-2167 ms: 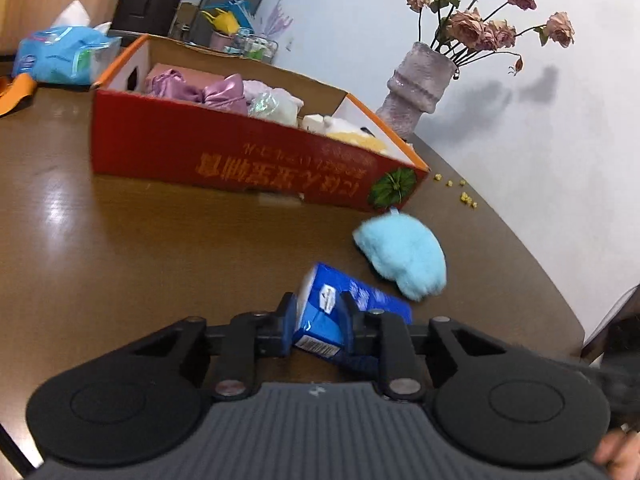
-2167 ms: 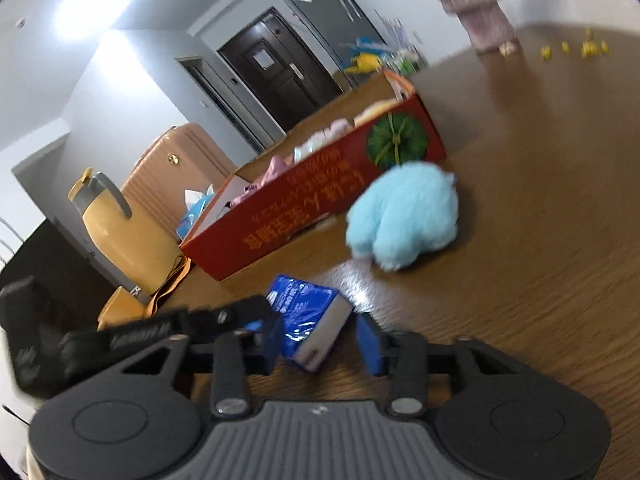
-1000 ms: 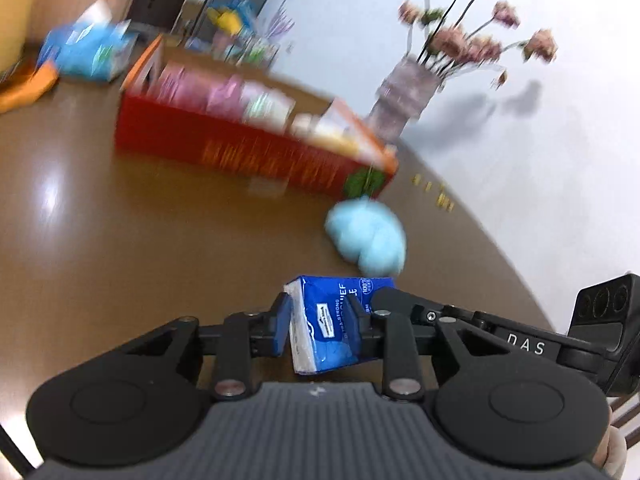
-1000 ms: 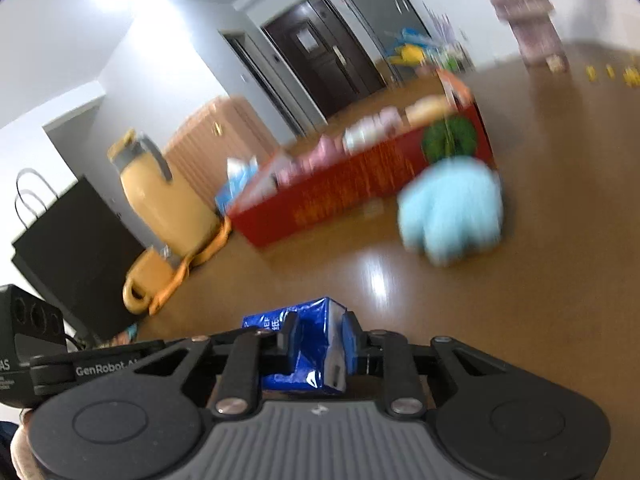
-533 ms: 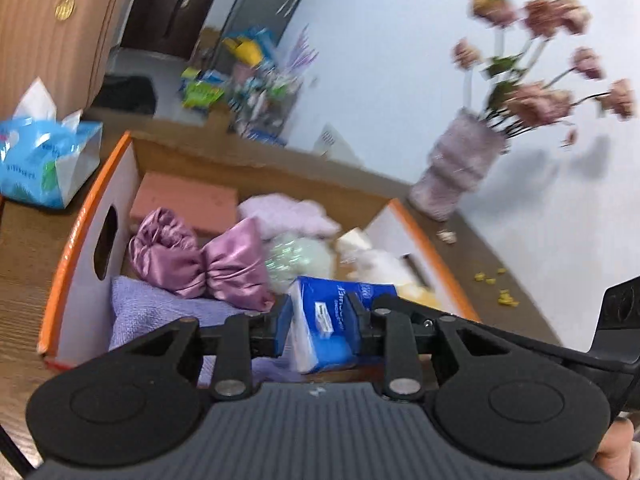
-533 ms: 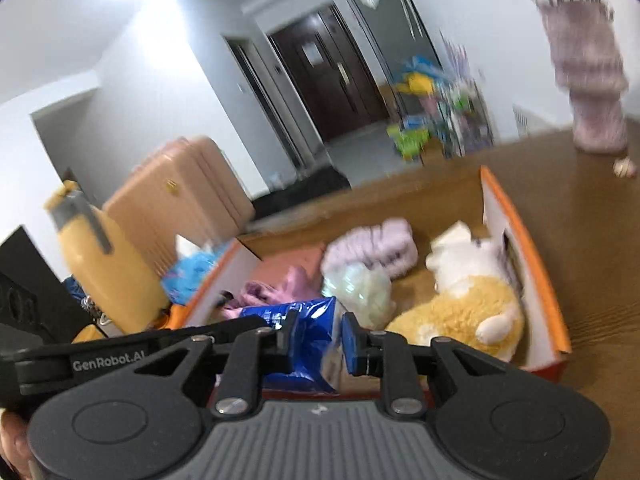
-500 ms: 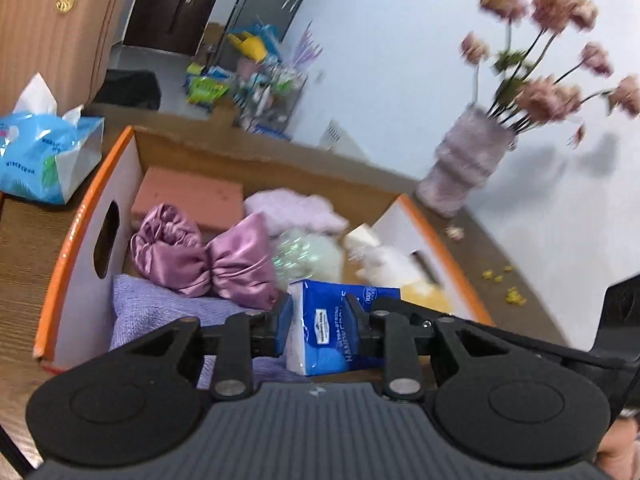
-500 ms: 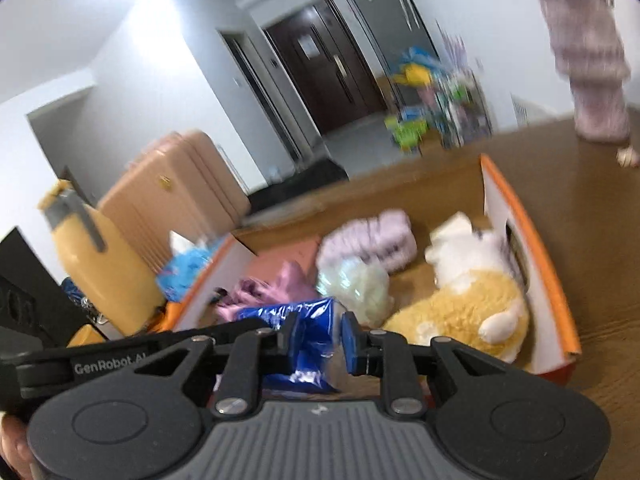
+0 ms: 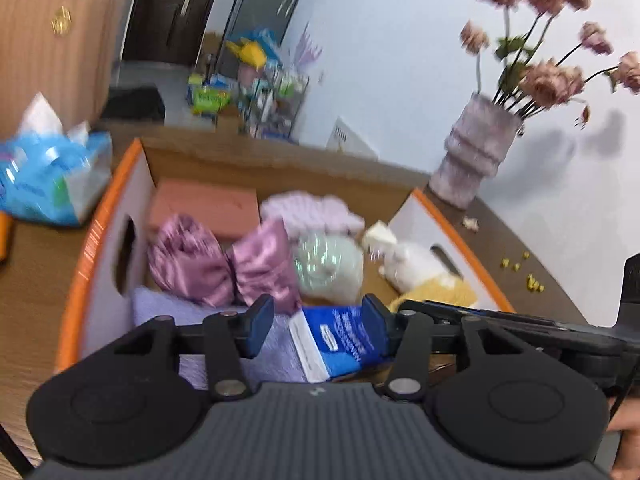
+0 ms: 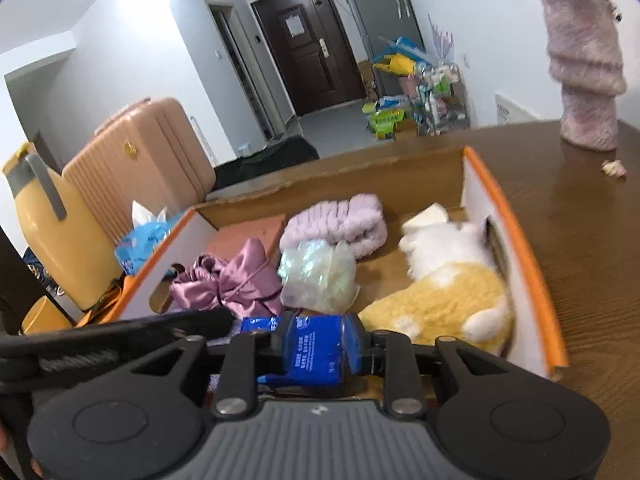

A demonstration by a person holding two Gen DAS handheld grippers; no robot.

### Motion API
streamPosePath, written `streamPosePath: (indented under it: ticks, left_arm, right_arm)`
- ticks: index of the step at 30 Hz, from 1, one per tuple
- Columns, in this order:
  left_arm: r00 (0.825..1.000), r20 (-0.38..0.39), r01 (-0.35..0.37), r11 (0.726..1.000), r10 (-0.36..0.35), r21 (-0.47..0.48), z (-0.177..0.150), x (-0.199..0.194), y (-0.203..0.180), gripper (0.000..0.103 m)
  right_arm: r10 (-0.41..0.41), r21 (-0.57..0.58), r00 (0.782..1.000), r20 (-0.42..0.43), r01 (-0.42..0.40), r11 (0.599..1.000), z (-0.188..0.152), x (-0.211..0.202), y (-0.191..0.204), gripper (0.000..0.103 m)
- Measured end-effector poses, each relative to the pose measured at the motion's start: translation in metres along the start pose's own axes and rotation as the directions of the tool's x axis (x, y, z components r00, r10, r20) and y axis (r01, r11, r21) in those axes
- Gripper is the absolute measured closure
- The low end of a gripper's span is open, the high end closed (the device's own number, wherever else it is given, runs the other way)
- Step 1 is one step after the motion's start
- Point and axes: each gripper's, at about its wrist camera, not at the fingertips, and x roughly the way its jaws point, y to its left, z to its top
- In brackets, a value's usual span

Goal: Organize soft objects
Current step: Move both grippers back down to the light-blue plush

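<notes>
Right claw was clamped on the blue tissue pack, left claw spread wide with only one pad touching it; pack hung just above the box's near edge, free slot directly below.

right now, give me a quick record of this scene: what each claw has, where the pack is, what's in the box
left claw: open, one finger touches the pack
right claw: shut on blue tissue pack
pack position: over the near end of the box
box contents: yellow and white plush, pink satin cloth, lilac fuzzy roll, clear plastic bag, purple towel
beside box: vase, tissue packet
</notes>
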Motion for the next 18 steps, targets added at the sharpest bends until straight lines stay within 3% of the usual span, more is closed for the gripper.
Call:
streamPosePath:
  ticks: [4, 7, 10, 12, 15, 18]
  left_arm:
    - [0.994, 0.084, -0.068, 0.997, 0.065, 0.043, 0.007, -0.043, -0.003, 0.041]
    - [0.978, 0.161, -0.148, 0.985, 0.132, 0.085, 0.005, -0.079, -0.005, 0.033]
    - [0.944, 0.254, -0.243, 0.964, 0.21, 0.108, -0.008, -0.112, -0.009, 0.019]
    - [0.908, 0.327, -0.311, 0.945, 0.262, 0.106, -0.019, -0.13, -0.013, 0.005]
    - [0.857, 0.419, -0.371, 0.923, 0.299, 0.101, -0.038, -0.152, -0.022, 0.001]
    - [0.843, 0.449, -0.385, 0.916, 0.298, 0.114, -0.05, -0.169, -0.032, 0.0]
  right_arm:
    - [-0.01, -0.022, 0.998, 0.06, 0.011, 1.0, 0.008, -0.04, 0.002, 0.071]
    - [-0.037, -0.068, 0.992, 0.121, 0.046, 0.997, 0.012, -0.075, 0.007, 0.061]
    - [-0.071, -0.131, 0.976, 0.208, 0.1, 0.986, 0.005, -0.111, 0.017, 0.036]
    - [-0.107, -0.186, 0.946, 0.306, 0.17, 0.968, -0.007, -0.134, 0.025, 0.009]
    - [-0.143, -0.272, 0.88, 0.453, 0.289, 0.918, -0.03, -0.159, 0.041, 0.004]
    - [-0.155, -0.312, 0.855, 0.495, 0.342, 0.886, -0.044, -0.172, 0.052, 0.004]
